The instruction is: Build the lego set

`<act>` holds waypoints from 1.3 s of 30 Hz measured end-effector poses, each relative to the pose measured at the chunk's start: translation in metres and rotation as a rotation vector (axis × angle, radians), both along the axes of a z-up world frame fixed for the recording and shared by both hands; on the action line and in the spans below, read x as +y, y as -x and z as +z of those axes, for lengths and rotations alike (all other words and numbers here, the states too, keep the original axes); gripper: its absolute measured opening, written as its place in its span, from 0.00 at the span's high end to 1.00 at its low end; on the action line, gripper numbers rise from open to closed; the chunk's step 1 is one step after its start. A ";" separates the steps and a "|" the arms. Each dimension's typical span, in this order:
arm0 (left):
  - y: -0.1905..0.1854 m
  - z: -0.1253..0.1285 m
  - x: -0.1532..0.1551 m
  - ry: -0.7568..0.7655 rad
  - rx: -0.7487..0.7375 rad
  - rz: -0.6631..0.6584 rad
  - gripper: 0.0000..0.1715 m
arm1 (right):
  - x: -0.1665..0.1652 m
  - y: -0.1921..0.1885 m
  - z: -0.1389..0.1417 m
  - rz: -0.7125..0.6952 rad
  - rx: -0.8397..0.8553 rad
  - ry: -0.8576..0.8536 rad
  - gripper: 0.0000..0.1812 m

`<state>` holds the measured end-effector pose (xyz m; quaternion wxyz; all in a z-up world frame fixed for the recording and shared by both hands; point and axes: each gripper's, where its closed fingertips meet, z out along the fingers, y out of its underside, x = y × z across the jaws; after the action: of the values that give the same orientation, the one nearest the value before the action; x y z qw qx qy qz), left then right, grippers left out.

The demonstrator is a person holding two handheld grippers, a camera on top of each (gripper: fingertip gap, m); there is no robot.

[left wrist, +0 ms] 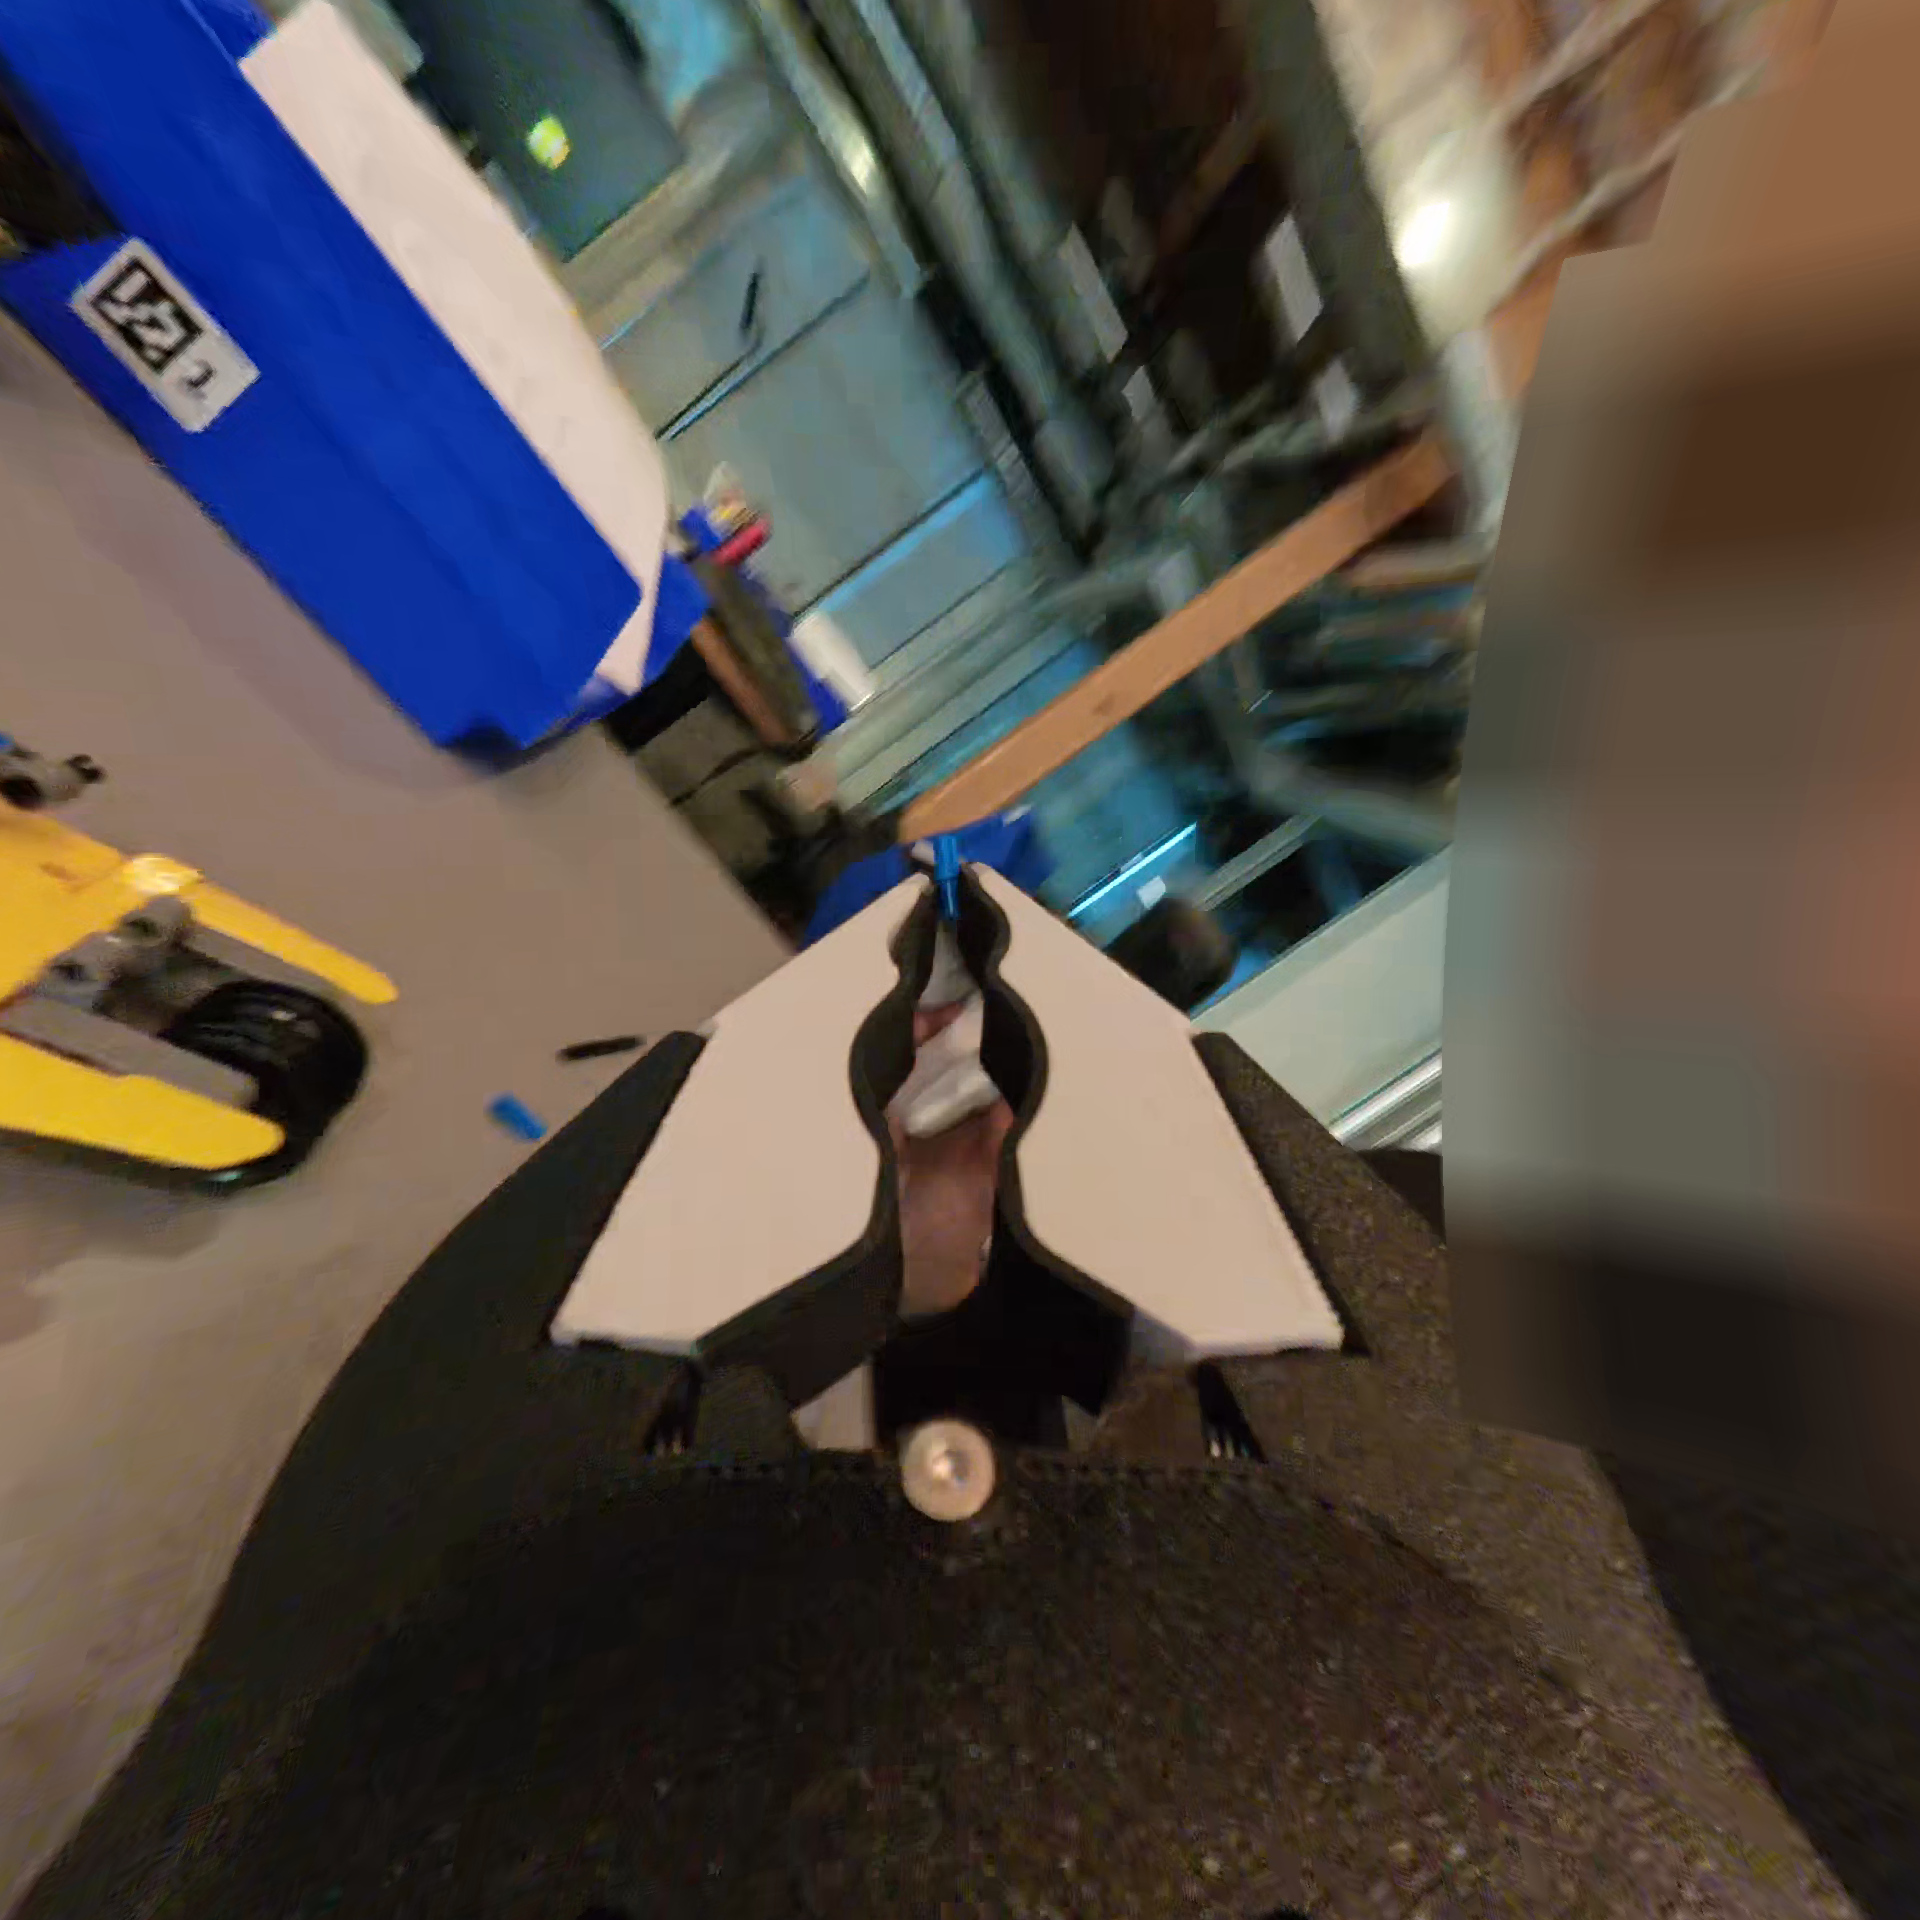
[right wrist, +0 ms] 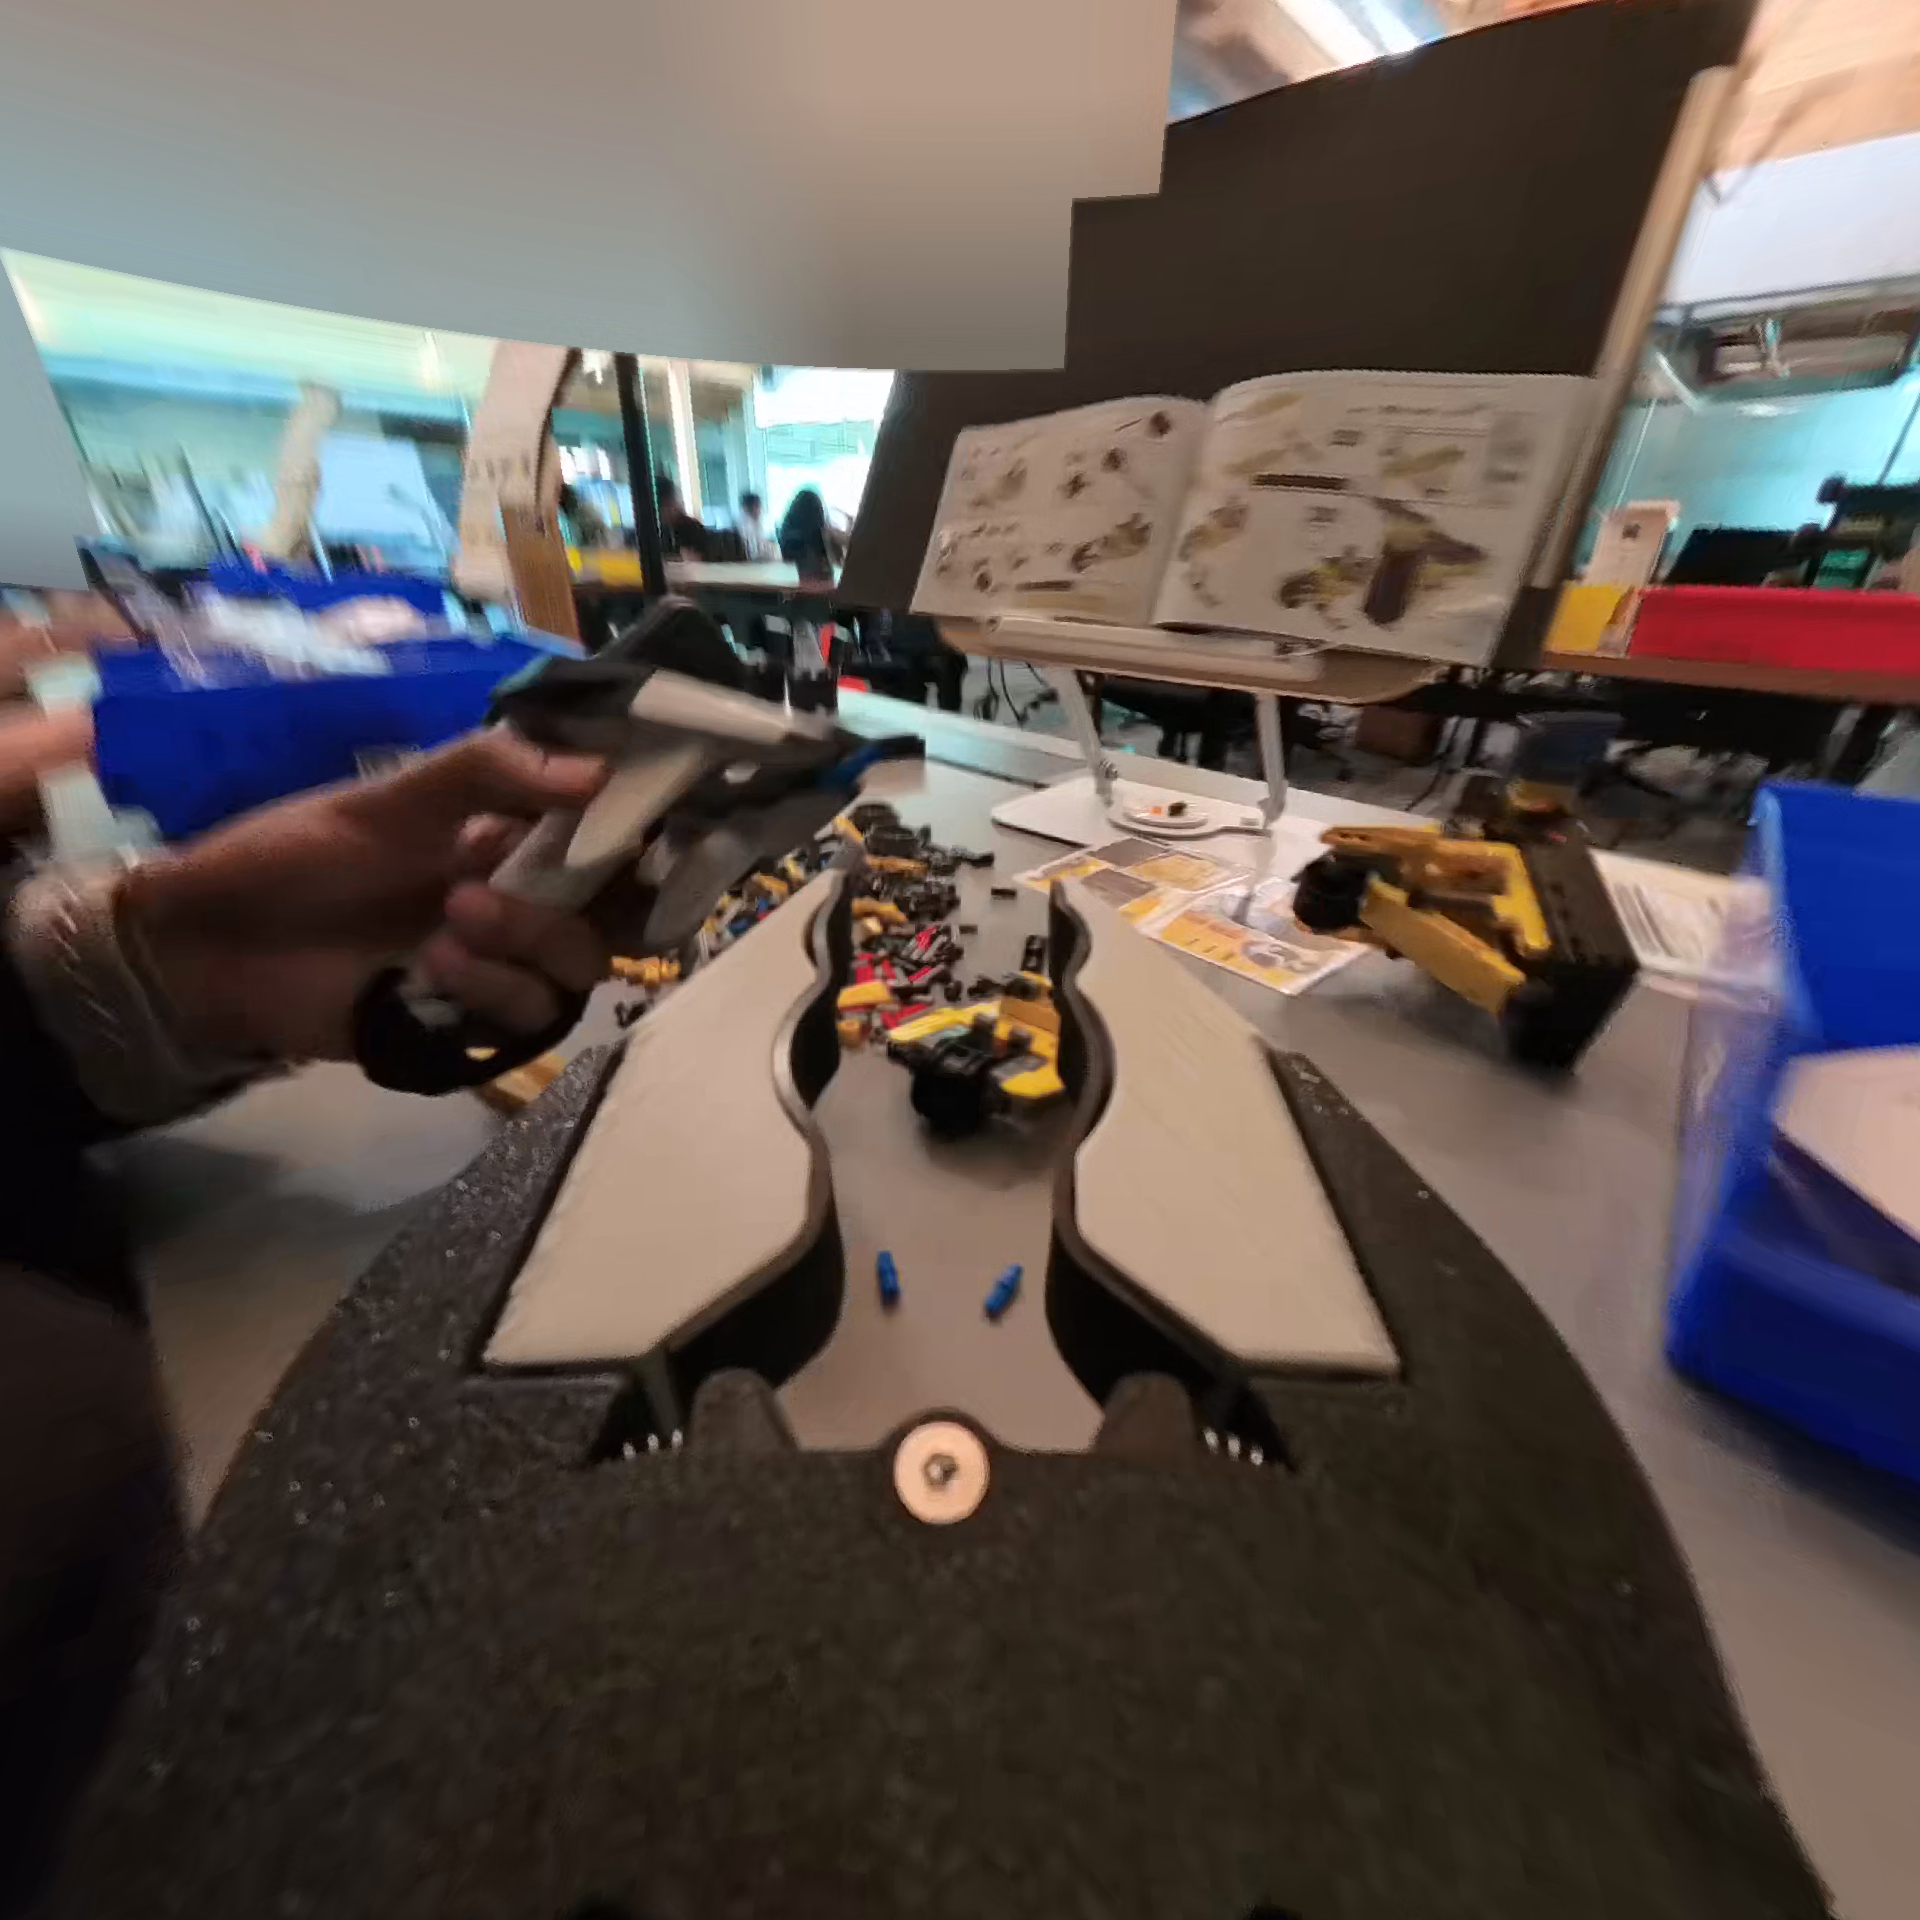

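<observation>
Spanning both views, grey worktop [right wrist: 1455, 1195] carries everything. Blue bin [right wrist: 1808, 1195] sits at right edge of right wrist view, white sheets inside; another blue bin [left wrist: 343, 416] with a black-and-white marker sticker stands far left in left wrist view, white sheet inside too. Open instruction booklet [right wrist: 1257, 509] rests on a white stand [right wrist: 1143, 800] at far centre, black board behind it. Printed leaflets [right wrist: 1195, 904] lie flat near the stand base. Yellow-and-black brick model [right wrist: 1475, 935], partly built, sits right of centre, near the leaflets. Smaller yellow-black sub-assembly [right wrist: 977, 1049] lies on the worktop, seen between the right claw fingers. Loose brick pile [right wrist: 894, 914], yellow, black, red pieces, spreads beyond it toward the stand.

Right claw [right wrist: 940, 925] wide open, holds nothing, hangs above the worktop. Two small blue pins [right wrist: 888, 1276] lie on the worktop, seen in the gap between its fingers, slightly apart from each other.

Left claw [left wrist: 948, 883] nearly closed, tips pinching a small blue pin [left wrist: 945, 878] that sticks out past the tips, lifted off the worktop and tilted. In right wrist view this claw is at left, blurred, held by a hand [right wrist: 343, 894].

Left wrist view also shows a yellow-grey model part with black tyre [left wrist: 177, 1049] at left, one loose blue pin [left wrist: 516, 1117] and a short black pin [left wrist: 597, 1049] on the worktop near it.
</observation>
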<state>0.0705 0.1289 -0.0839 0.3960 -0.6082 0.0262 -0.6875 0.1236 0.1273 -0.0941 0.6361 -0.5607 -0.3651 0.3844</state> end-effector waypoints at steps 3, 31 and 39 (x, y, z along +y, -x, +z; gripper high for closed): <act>0.008 0.009 -0.001 0.064 -0.215 -0.013 1.00 | -0.005 0.022 -0.006 -0.109 -0.151 -0.155 0.80; -0.016 0.007 -0.036 0.053 -0.213 -0.179 1.00 | -0.039 0.046 0.013 0.004 -0.201 -0.326 0.96; -0.017 0.004 -0.039 0.025 -0.153 -0.190 1.00 | -0.040 0.032 0.018 0.199 -0.042 -0.126 0.96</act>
<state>0.0877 0.0895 -0.0795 0.3225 -0.5535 0.0446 -0.7666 0.0919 0.0877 -0.0759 0.6209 -0.4885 -0.4555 0.4104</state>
